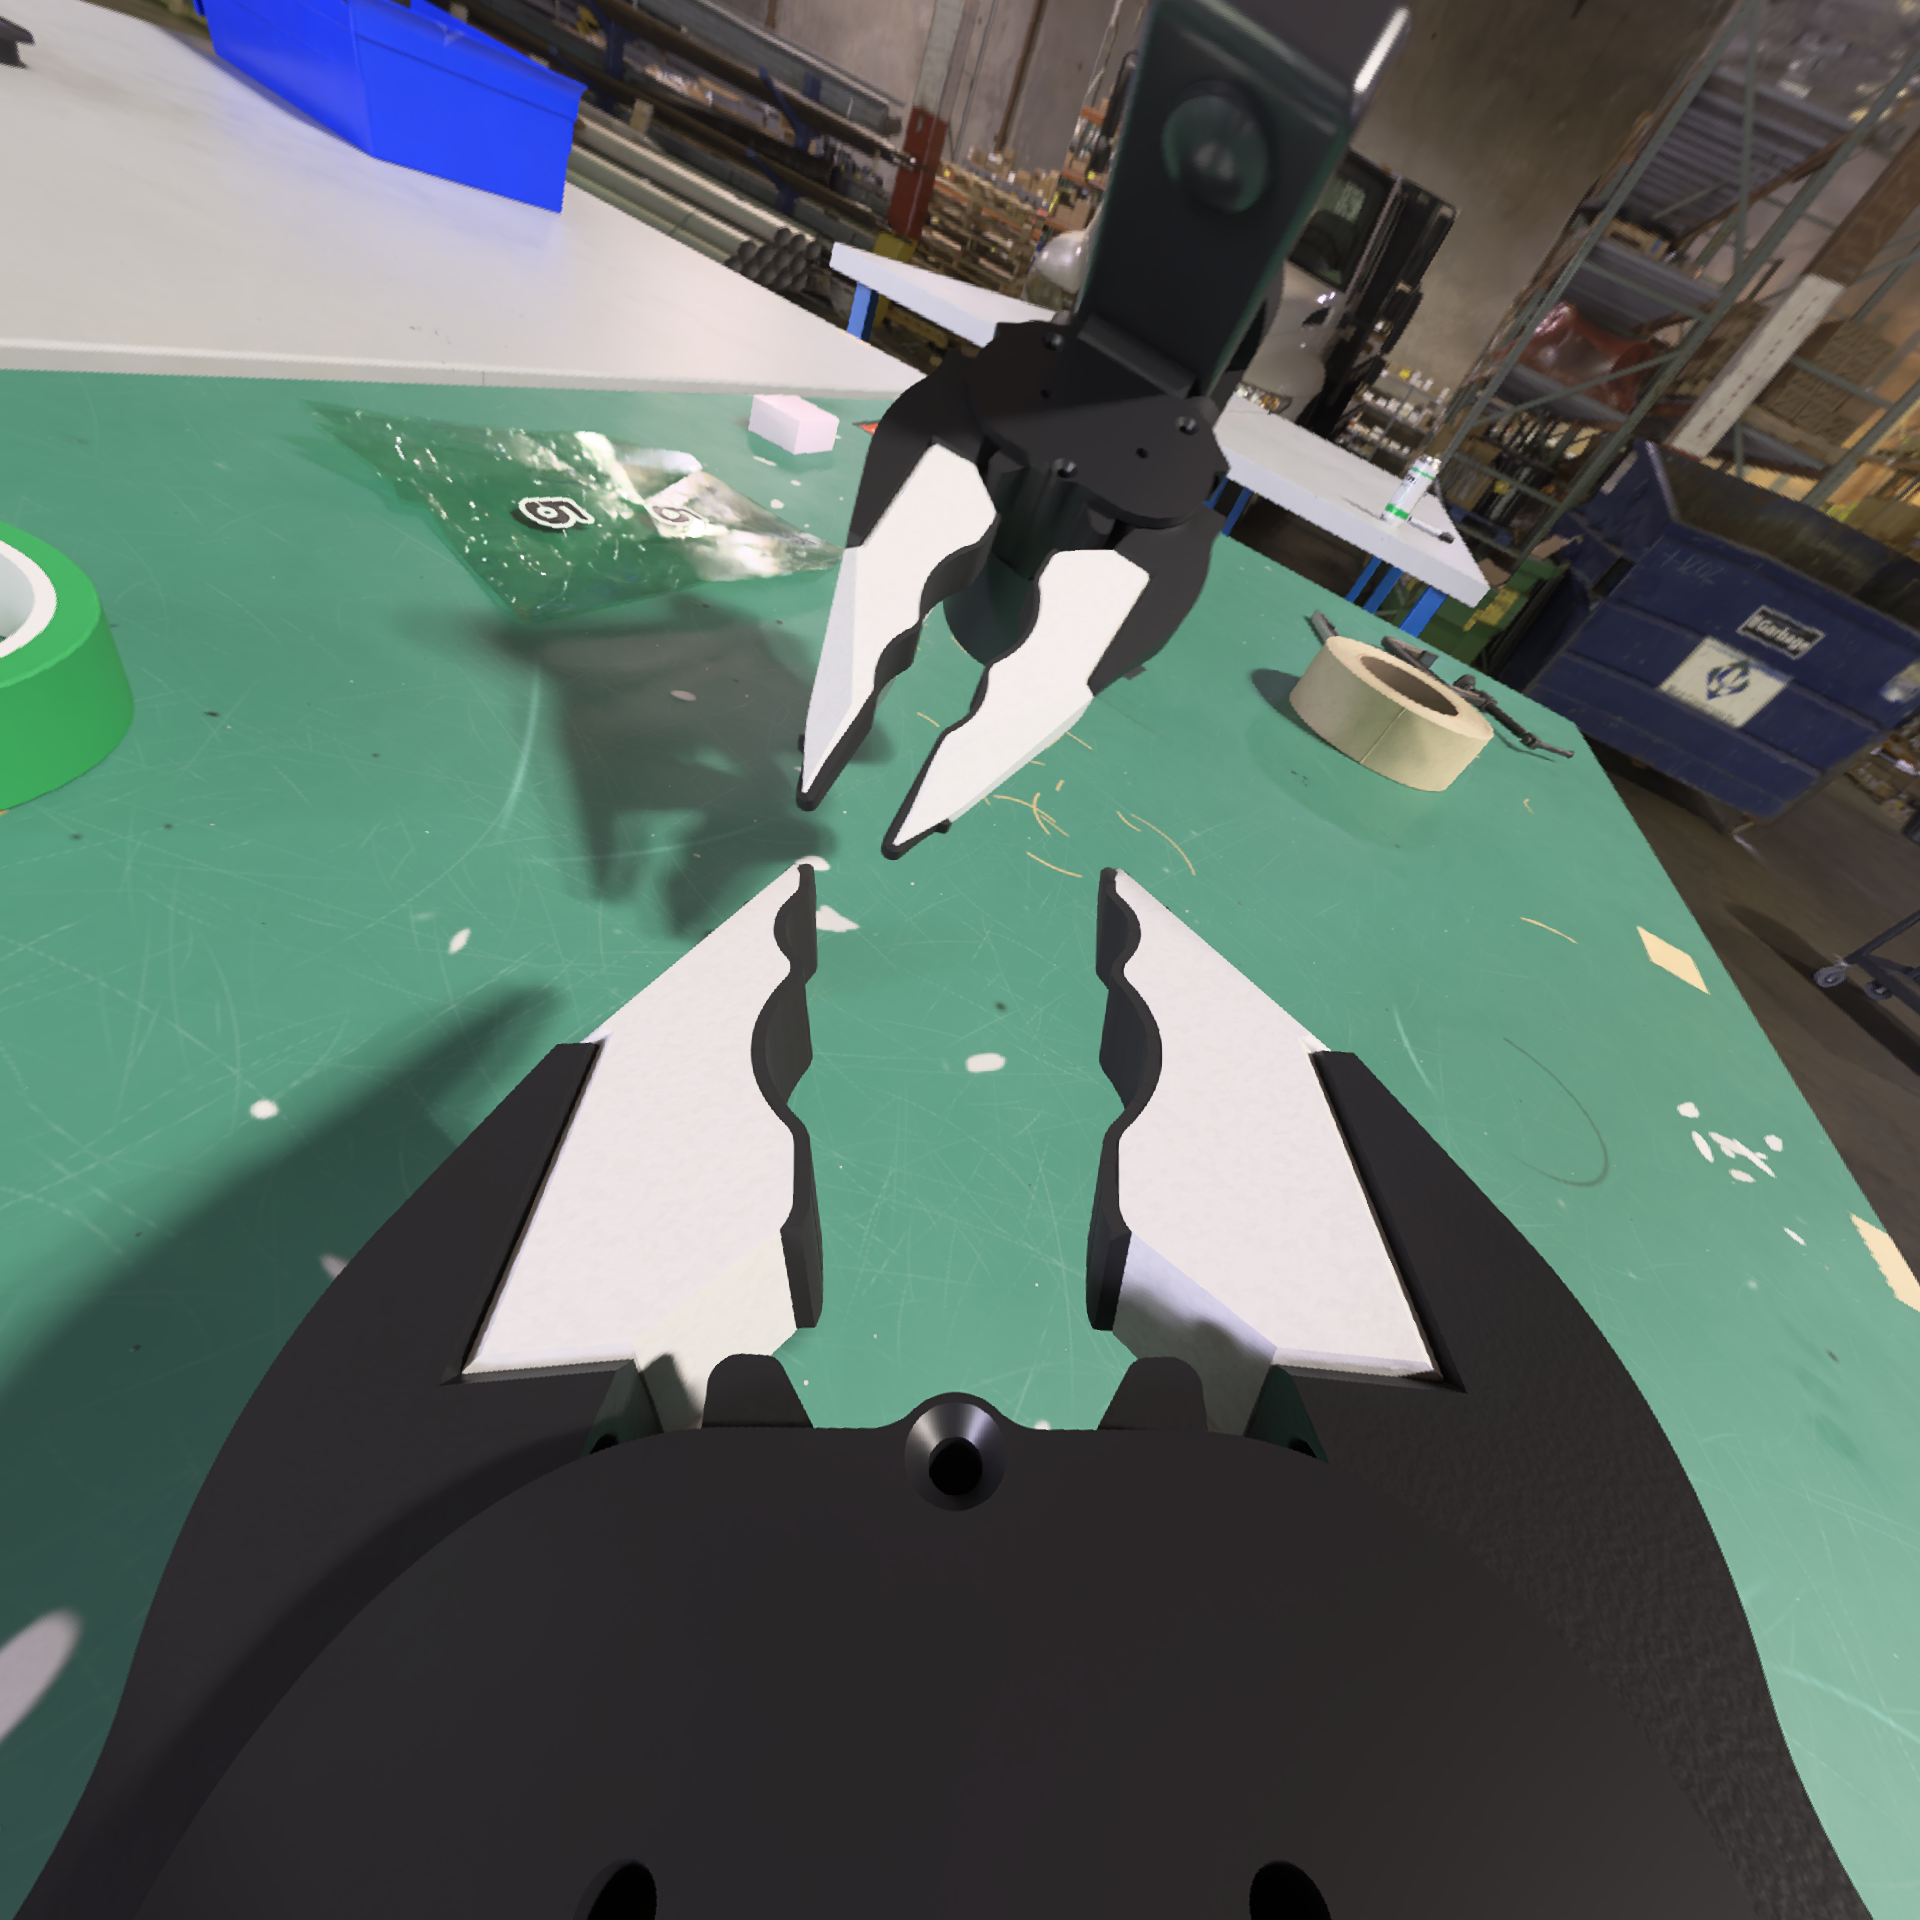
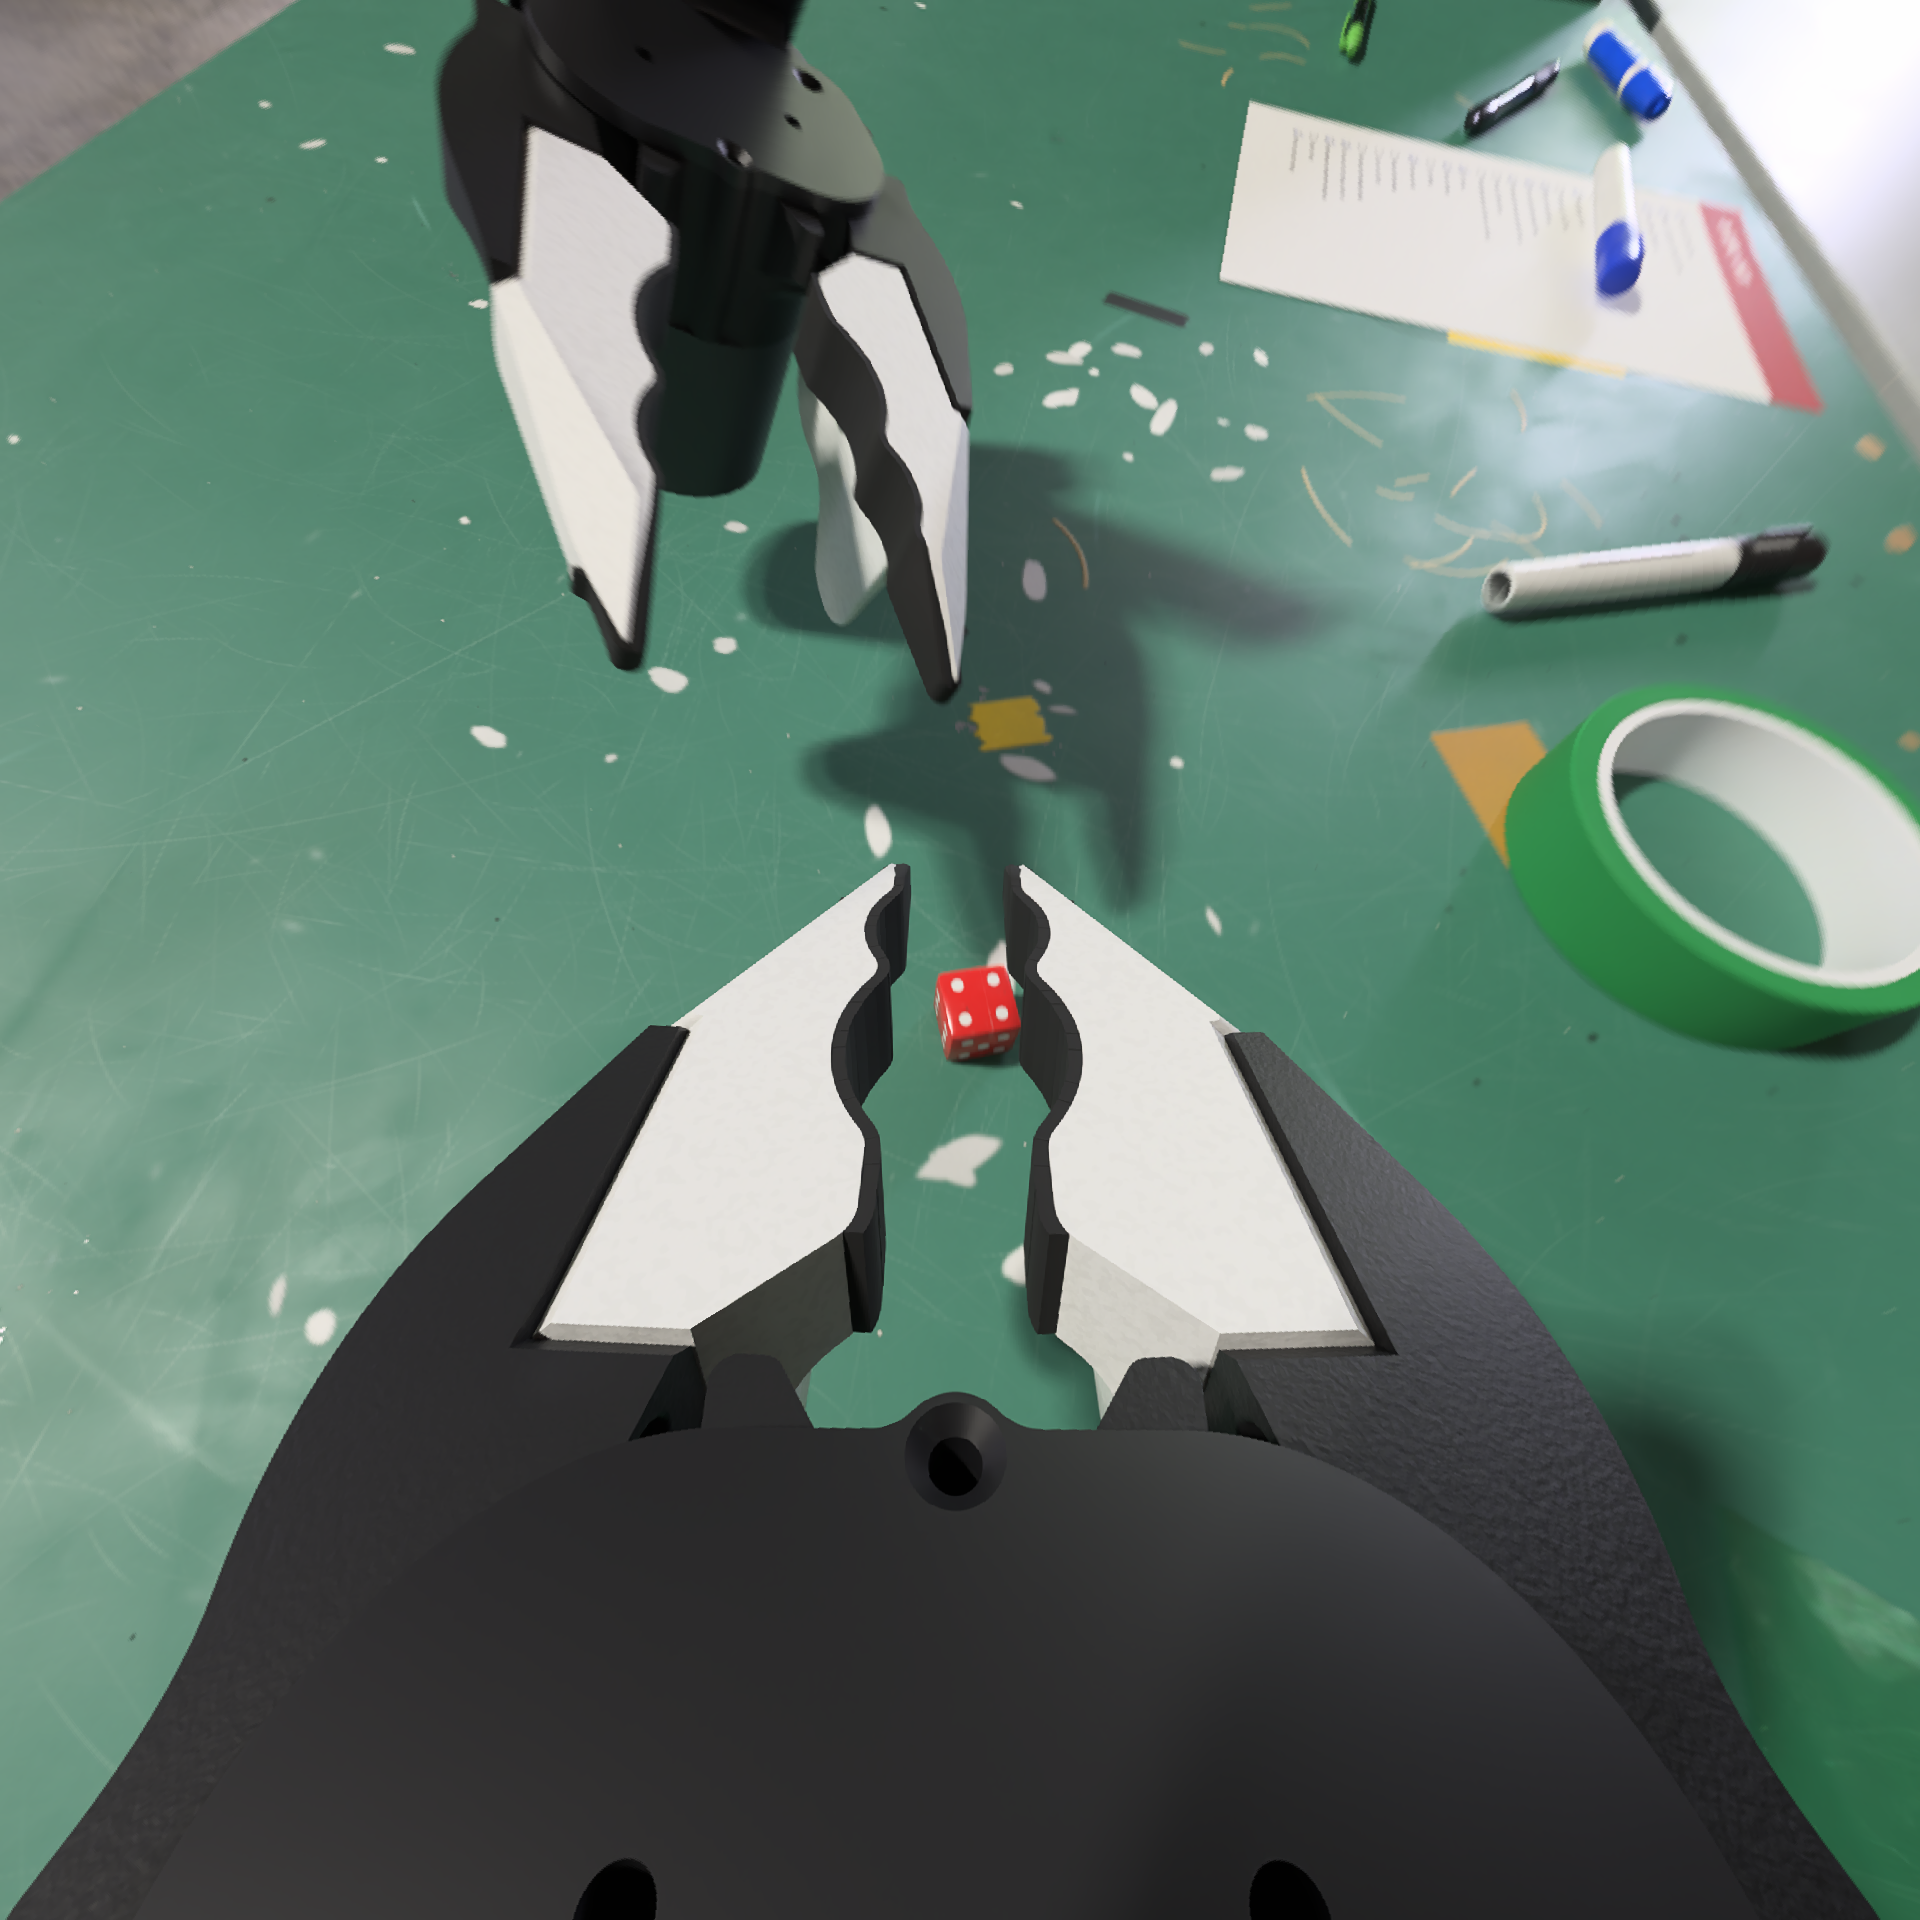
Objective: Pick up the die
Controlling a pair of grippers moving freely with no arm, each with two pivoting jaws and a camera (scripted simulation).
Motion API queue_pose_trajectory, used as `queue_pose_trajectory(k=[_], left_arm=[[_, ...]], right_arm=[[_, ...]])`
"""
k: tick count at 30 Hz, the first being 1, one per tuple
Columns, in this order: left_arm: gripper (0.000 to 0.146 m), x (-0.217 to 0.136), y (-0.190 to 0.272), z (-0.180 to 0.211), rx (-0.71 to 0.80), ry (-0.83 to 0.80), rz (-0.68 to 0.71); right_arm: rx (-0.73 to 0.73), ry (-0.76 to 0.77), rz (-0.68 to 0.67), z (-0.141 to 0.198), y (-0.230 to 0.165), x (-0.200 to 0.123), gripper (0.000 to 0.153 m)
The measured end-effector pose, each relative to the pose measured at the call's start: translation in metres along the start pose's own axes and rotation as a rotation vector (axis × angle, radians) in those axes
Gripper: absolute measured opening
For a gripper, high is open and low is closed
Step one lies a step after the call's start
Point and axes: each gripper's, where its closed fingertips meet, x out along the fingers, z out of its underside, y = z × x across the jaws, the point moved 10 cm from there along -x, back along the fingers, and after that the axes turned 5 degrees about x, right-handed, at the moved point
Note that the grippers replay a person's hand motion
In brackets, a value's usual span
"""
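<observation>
A small red die (image 2: 977,1013) with white pips lies on the green mat (image 2: 312,831). It shows between the two fingers of my right gripper (image 2: 956,871). The jaws stand narrowly apart around it: the die is close to the right finger, with a visible gap on the left. My left gripper (image 1: 956,873) is open and empty over the mat. It also shows in the right wrist view (image 2: 784,673), hovering just beyond the die. The right gripper shows in the left wrist view (image 1: 850,826), tips near the mat. The die is hidden in that view.
A green tape roll (image 2: 1714,873) lies right of the die. A grey marker (image 2: 1652,571), a paper sheet (image 2: 1496,249) and blue-capped markers (image 2: 1621,229) lie beyond. The left wrist view shows a beige tape roll (image 1: 1387,712), a plastic bag (image 1: 582,509), a white block (image 1: 793,423) and a blue bin (image 1: 416,94).
</observation>
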Motion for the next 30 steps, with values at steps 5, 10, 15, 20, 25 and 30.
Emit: queue_pose_trajectory(k=[5,10,15,20,25,30], left_arm=[[0.070,0.003,-0.001,0.000,-0.011,-0.035,-0.018],[0.074,0.003,-0.003,0.001,-0.025,-0.032,0.001],[0.071,0.002,-0.003,0.000,-0.022,-0.027,0.025],[0.032,0.002,-0.002,-0.002,0.117,-0.103,-0.001],[0.025,0.029,-0.015,-0.011,0.281,-0.450,-0.088],[0.024,0.066,-0.026,-0.016,0.308,-0.602,-0.043]], right_arm=[[0.090,-0.007,0.004,0.022,0.009,0.004,0.018],[0.111,-0.067,0.019,0.024,0.007,0.006,0.018],[0.133,-0.110,0.052,0.017,0.003,0.002,0.018],[0.221,0.272,0.163,-0.016,-0.031,-0.043,0.018],[0.170,0.519,0.325,-0.018,-0.088,-0.076,0.018],[0.166,0.670,0.396,0.001,-0.116,-0.091,0.018]])
